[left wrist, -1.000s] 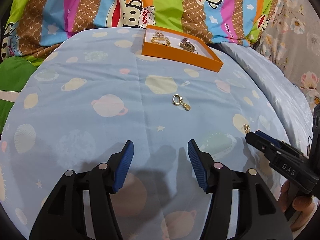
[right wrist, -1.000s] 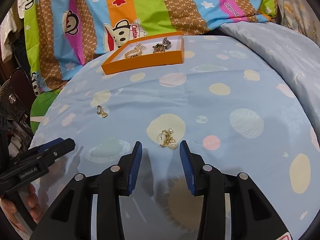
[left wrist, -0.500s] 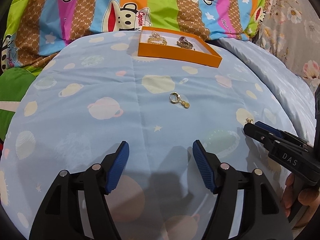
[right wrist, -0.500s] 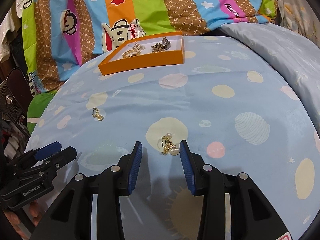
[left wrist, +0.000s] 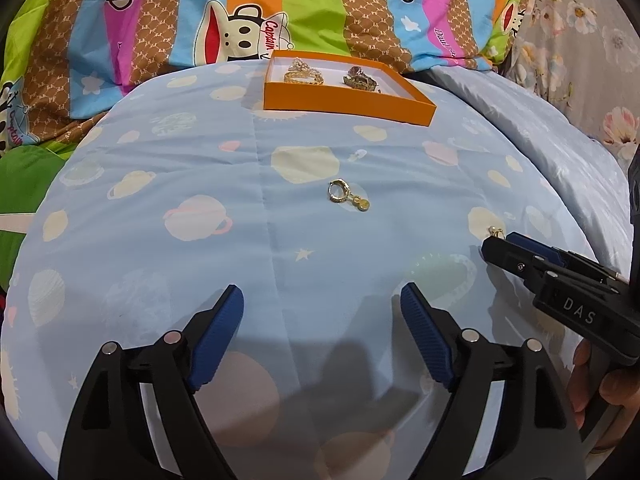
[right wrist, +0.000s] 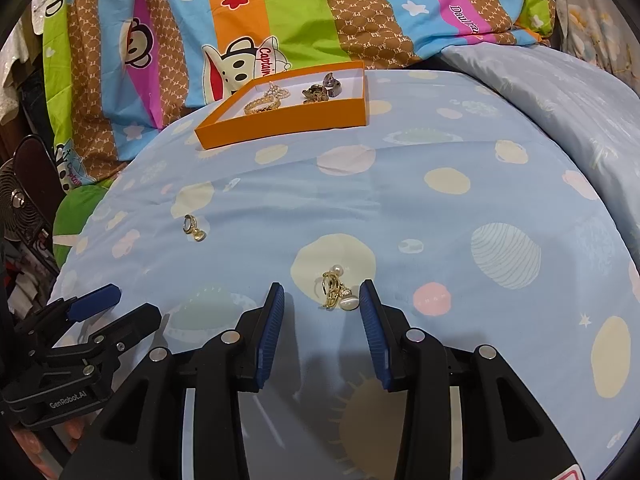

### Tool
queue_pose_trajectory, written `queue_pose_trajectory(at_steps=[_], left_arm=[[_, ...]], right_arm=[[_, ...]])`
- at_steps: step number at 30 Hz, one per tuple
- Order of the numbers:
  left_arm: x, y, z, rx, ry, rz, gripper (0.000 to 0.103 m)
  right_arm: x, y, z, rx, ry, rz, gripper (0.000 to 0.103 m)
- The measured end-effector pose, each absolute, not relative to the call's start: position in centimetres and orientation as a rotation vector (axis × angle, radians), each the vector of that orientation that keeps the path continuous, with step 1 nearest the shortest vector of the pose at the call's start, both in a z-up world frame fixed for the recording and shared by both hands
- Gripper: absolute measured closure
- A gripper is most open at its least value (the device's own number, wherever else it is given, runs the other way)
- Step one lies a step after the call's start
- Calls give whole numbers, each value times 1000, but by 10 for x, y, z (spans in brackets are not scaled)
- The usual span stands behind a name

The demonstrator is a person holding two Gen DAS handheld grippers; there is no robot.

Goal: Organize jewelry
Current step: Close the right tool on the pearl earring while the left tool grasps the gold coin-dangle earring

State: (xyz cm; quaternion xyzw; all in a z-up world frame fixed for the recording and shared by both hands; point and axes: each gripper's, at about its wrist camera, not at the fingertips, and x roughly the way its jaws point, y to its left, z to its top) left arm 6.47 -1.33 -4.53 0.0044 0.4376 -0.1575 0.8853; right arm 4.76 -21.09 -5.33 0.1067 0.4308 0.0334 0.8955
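1. The right gripper [right wrist: 322, 306] stands partly apart with the pearl earring [right wrist: 336, 293] lying on the bed between its pads, neither pad touching it. It is low over the blue quilt [right wrist: 460, 216] and clamped on nothing.
2. The left gripper [left wrist: 322, 316] has just been opening its jaws; they stand wide with only quilt between them. The gold hoop earring [left wrist: 347, 197] lies ahead of it, well short of the pads.
3. The orange tray [right wrist: 288, 130] sits at the far edge of the quilt against the striped blanket [right wrist: 280, 8] and already holds several pieces.
4. Step in hand, as I judge it: picking up the two loose earrings.
5. Next move calls for the right pads to close squarely on the pearl earring without pinching cloth, then a lift and carry to the tray; the left must advance to the hoop first.
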Motion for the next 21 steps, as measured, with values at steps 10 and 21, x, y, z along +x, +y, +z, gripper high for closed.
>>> queue_pose_trajectory(at_steps=[10, 21], left_arm=[[73, -17, -46, 11, 916, -312, 19], [107, -25, -45, -28, 917, -284, 20]], right_arm=[[52, -218, -55, 251, 896, 45, 87], [52, -219, -55, 254, 897, 47, 87]])
